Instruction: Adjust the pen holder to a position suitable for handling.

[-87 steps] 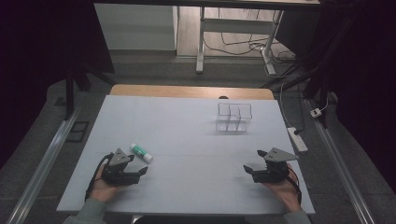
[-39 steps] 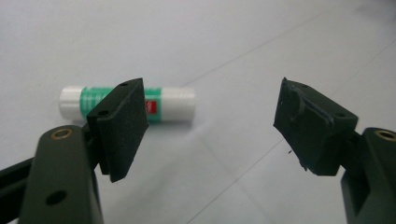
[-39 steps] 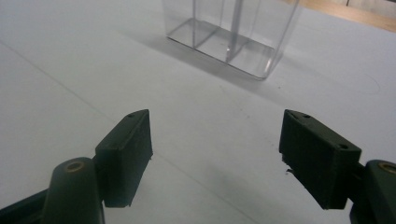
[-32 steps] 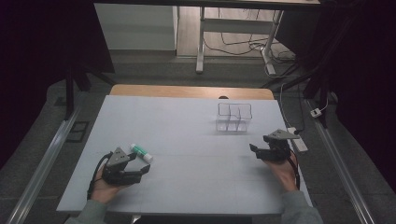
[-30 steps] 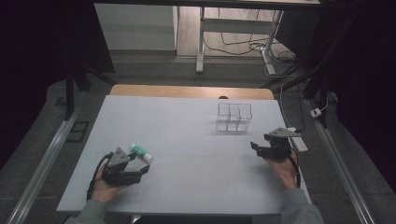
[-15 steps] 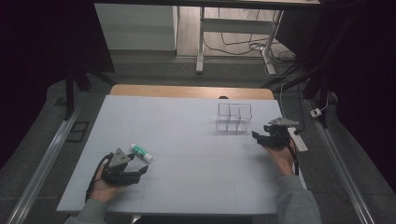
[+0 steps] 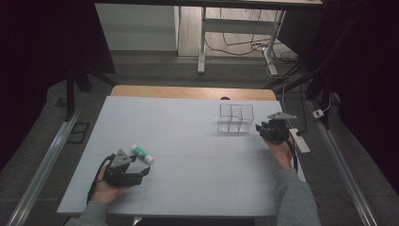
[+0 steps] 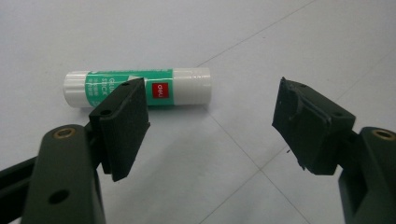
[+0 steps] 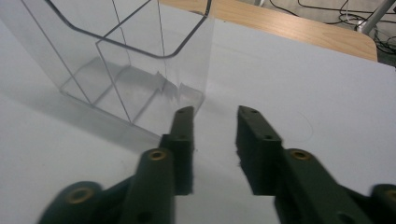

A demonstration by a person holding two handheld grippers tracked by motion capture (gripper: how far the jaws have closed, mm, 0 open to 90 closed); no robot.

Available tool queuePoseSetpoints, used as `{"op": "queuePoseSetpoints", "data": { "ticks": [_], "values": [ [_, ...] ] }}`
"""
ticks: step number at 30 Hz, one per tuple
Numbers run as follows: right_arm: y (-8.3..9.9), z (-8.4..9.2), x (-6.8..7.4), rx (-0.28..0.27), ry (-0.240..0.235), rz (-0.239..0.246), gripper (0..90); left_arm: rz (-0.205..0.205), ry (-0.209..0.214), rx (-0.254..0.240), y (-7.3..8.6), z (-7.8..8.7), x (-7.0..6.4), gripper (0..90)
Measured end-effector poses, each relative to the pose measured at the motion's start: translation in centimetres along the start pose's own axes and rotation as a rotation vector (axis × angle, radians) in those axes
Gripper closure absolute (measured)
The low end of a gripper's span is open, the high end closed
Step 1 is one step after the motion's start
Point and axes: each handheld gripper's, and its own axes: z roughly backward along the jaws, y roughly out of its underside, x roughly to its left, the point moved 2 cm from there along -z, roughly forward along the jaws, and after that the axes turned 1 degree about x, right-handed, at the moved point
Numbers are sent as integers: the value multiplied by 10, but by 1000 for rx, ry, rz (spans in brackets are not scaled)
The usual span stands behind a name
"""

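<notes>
Barely started: the glue stick (image 8: 137,87) lies on the tabletop (image 7: 197,155) just past my wide-open left gripper (image 8: 212,123), ungrabbed. My right gripper (image 9: 212,144), jaws just narrowed on nothing, sits beside the clear organizer (image 9: 140,56).

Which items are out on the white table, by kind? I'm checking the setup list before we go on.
Glue stick: 1
Clear divided organiser: 1
Hand-held claw: 2, the left claw and the right claw
Total: 4
</notes>
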Motion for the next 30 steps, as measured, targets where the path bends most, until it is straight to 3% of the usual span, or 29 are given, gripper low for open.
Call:
{"op": "queuePoseSetpoints", "data": {
  "ticks": [6, 19, 30],
  "values": [
    [-5, -11, 2, -1, -15, -2, 891, -13, -10, 13, 1, -2, 0, 265],
    [-16, -24, 4, 10, -14, 25, 894, -36, -15, 17, 2, -5, 0, 260],
    [-14, -27, 3, 11, -21, 12, 894, -40, -17, 22, 2, -6, 0, 260]
  ]
}}
